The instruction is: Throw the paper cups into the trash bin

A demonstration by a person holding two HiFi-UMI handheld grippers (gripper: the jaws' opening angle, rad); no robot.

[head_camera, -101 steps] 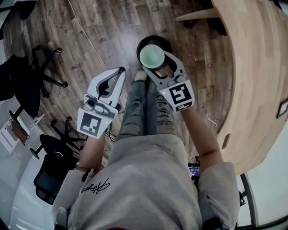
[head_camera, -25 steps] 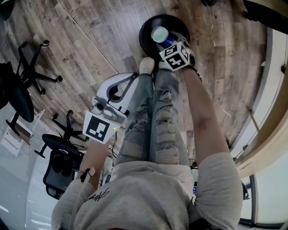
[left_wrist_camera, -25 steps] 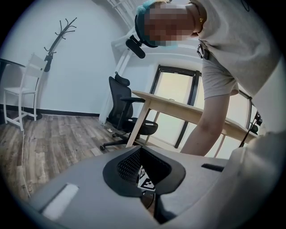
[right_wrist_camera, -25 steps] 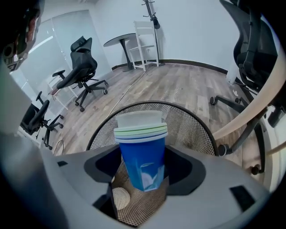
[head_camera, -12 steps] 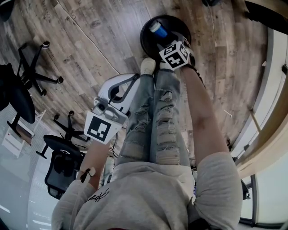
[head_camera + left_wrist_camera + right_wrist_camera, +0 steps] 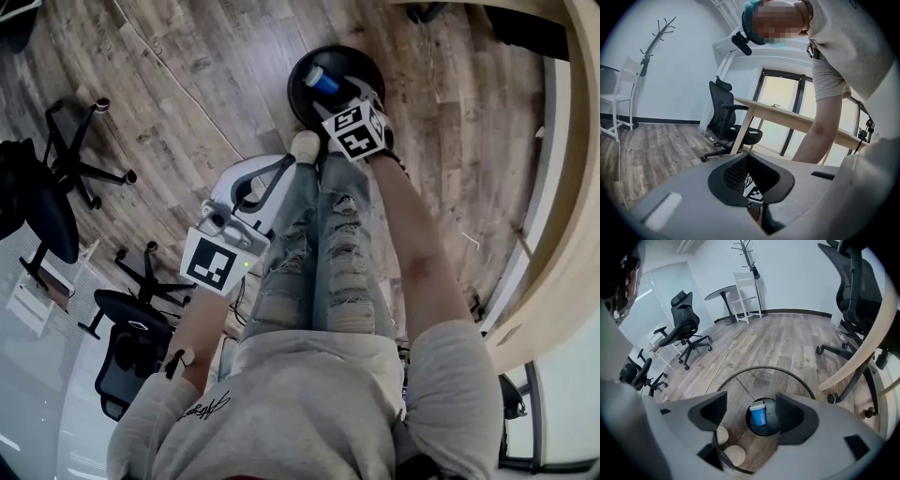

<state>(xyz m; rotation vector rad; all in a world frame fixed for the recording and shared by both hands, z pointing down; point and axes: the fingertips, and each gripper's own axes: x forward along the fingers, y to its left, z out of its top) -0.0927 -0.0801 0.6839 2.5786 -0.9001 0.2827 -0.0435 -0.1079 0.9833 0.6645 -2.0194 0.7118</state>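
A blue paper cup (image 6: 758, 414) lies on its side on the bottom of the round black mesh trash bin (image 6: 787, 380). The head view shows the same cup (image 6: 321, 80) inside the bin (image 6: 361, 64). My right gripper (image 6: 751, 416) hangs straight above the bin's mouth, open, with nothing between its fingers. In the head view that right gripper (image 6: 345, 98) is just past its marker cube. My left gripper (image 6: 284, 161) is held back beside the person's left leg, away from the bin. Its fingertips meet and it holds nothing (image 6: 746, 155).
The bin stands on a wood floor at the person's feet, with a pale shoe (image 6: 305, 145) touching its near side. Black office chairs (image 6: 56, 187) stand to the left. A wooden table (image 6: 562, 234) curves along the right. Two pale rounded shapes (image 6: 727, 444) show through the mesh.
A second ago the right gripper held the cup above the bin. It has opened and the cup has dropped into the bin. The left gripper has barely moved.
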